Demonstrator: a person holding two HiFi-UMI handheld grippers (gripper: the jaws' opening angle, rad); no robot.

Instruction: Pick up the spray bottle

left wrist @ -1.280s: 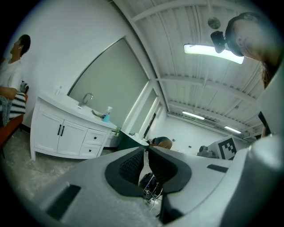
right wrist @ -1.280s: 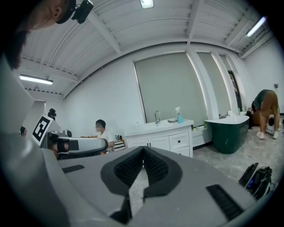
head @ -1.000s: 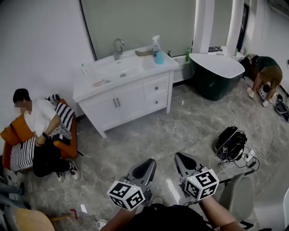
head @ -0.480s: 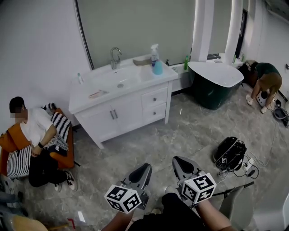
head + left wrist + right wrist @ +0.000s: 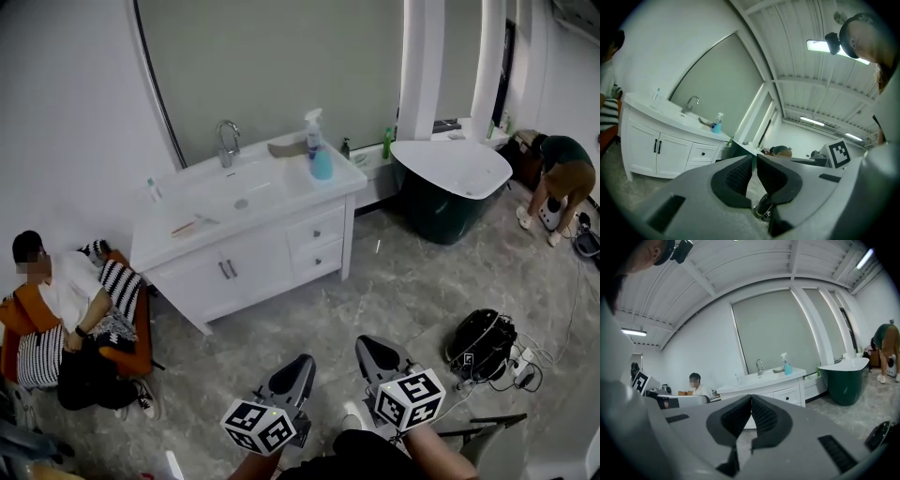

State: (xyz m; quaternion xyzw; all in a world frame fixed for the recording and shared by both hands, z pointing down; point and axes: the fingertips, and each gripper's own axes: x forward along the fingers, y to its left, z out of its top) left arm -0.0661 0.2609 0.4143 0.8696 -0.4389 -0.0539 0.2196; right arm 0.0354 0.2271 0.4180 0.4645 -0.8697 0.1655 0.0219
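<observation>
1. The left gripper [image 5: 298,364] was held low before the body and pointed forward, close to level. The left marker cube [image 5: 258,427] sat behind its jaws.
2. In the left gripper view, the left gripper [image 5: 754,157] had its jaws drawn together. Only a thin slit showed at the tips, and nothing lay between the ribbed pads [image 5: 740,176].
3. The right gripper [image 5: 373,345] was held just beside the left one, roughly parallel to it. The right marker cube [image 5: 410,399] sat behind its jaws.
4. In the right gripper view, the right gripper [image 5: 751,397] had its jaws meeting at the tips, with nothing held.
5. The left forearm [image 5: 246,465] and the right forearm [image 5: 433,452] ran back from behind the cubes.
</observation>
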